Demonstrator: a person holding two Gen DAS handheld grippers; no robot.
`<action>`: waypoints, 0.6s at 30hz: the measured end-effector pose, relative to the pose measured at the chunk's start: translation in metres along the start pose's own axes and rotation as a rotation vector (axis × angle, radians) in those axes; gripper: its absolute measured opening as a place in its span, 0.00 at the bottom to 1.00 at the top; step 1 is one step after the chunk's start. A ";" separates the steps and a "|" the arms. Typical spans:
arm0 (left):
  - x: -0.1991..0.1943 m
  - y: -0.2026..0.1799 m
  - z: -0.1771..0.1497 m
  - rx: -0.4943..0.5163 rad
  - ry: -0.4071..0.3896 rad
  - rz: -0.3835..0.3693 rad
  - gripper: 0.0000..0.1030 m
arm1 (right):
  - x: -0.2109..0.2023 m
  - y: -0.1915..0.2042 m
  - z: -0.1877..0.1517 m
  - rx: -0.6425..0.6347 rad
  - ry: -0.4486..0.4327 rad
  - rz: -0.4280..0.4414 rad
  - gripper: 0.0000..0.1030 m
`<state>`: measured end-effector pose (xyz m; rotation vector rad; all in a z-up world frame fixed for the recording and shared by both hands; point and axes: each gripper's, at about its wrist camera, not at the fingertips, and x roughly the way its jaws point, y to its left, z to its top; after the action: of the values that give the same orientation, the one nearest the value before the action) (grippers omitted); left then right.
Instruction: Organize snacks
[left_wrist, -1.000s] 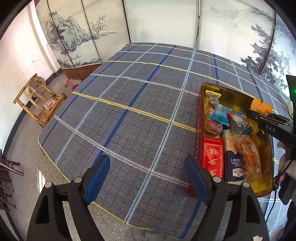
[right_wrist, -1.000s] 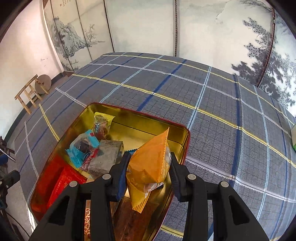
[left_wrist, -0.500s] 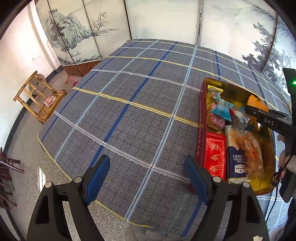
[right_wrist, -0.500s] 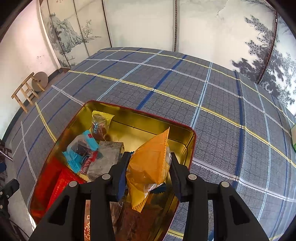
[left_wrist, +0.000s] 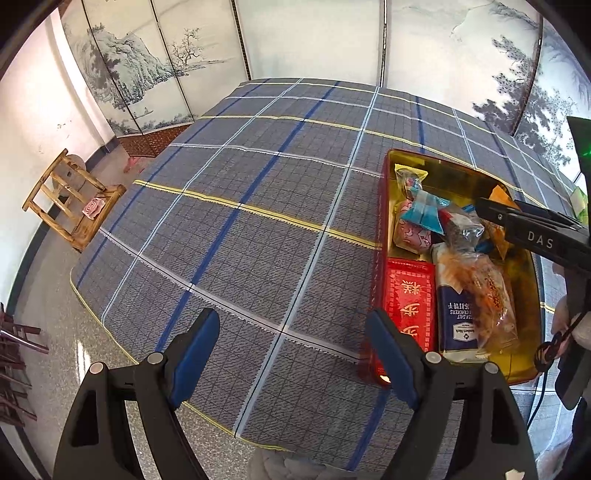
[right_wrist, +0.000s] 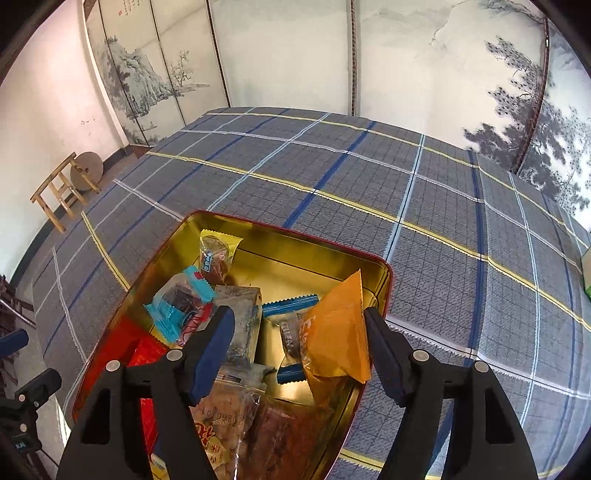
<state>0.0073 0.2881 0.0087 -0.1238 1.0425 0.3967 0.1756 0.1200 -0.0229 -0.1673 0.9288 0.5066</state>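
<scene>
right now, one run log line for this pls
right gripper: opening, orange packet between jaws over tin | left gripper: open, empty

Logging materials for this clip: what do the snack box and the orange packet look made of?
Box: likely tin-plated metal, glossy gold inside, red outside; its walls mirror the packets. Orange packet: thin matte plastic film or foil, creased, with a crimped serrated top seal.

Orange snack packet (right_wrist: 338, 338) upright between my opening right gripper (right_wrist: 299, 347) jaws, leaning by the right one, pads off it, gold tin with red rim (right_wrist: 258, 221) just below, holding blue wrappers (right_wrist: 173, 306), red box (left_wrist: 408, 295), navy cracker pack (left_wrist: 460, 321).
</scene>
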 end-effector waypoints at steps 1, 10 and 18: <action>0.000 -0.001 0.000 0.001 -0.001 0.001 0.78 | -0.003 0.000 -0.001 0.003 -0.006 0.004 0.71; -0.005 -0.015 0.000 0.017 -0.013 -0.004 0.78 | -0.044 0.004 -0.018 0.026 -0.070 0.026 0.79; -0.013 -0.027 -0.002 0.036 -0.032 -0.006 0.78 | -0.082 0.006 -0.038 0.034 -0.137 -0.006 0.83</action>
<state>0.0099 0.2591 0.0167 -0.0883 1.0173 0.3738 0.1049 0.0836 0.0210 -0.1030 0.8025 0.4898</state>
